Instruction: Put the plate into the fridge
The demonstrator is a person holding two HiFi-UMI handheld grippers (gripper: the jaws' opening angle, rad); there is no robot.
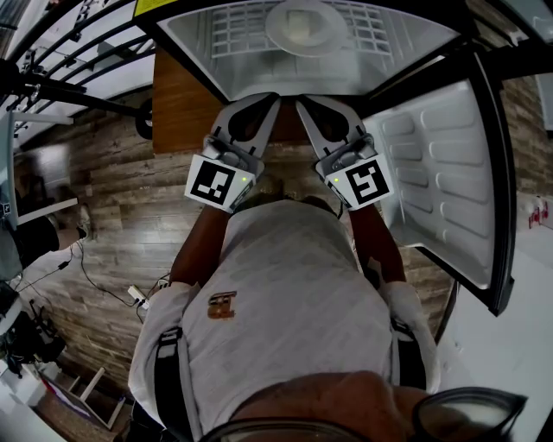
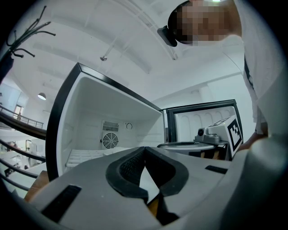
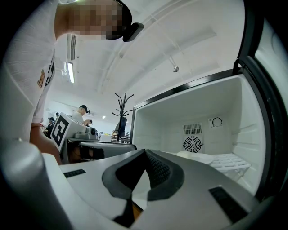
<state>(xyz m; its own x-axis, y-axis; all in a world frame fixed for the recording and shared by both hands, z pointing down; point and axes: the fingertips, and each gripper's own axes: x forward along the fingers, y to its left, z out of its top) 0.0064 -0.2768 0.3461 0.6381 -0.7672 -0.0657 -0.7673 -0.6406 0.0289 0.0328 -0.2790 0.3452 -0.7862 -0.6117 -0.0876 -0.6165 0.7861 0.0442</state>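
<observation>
- As the head view is read from its left edge, the left tool (image 1: 270,102) comes first. It hangs in front of the person's chest and points at the open fridge (image 1: 194,43). Its jaws are closed tip to tip with nothing between them (its own view agrees).
- Centre: the plate (image 1: 307,26) lies flat on the wire shelf (image 1: 229,26) inside the fridge, well apart from both tools. On this evidence the placing appears done.
- Handling, as a judgement:
  - The plate looks white, rigid and smooth-surfaced.
  - It is probably of moderate weight, slippery at the rim, and liable to chip if knocked against the wire (material not confirmed).
  - Any further hold is best taken on the near rim, one jaw under and one over. The gaps in the shelf give room beneath.
- Right of centre: the right tool (image 1: 304,104) mirrors the left, with its jaws shut and empty.
- Far right: the fridge door (image 1: 441,181) stands wide open, and neither tool touches it.
</observation>
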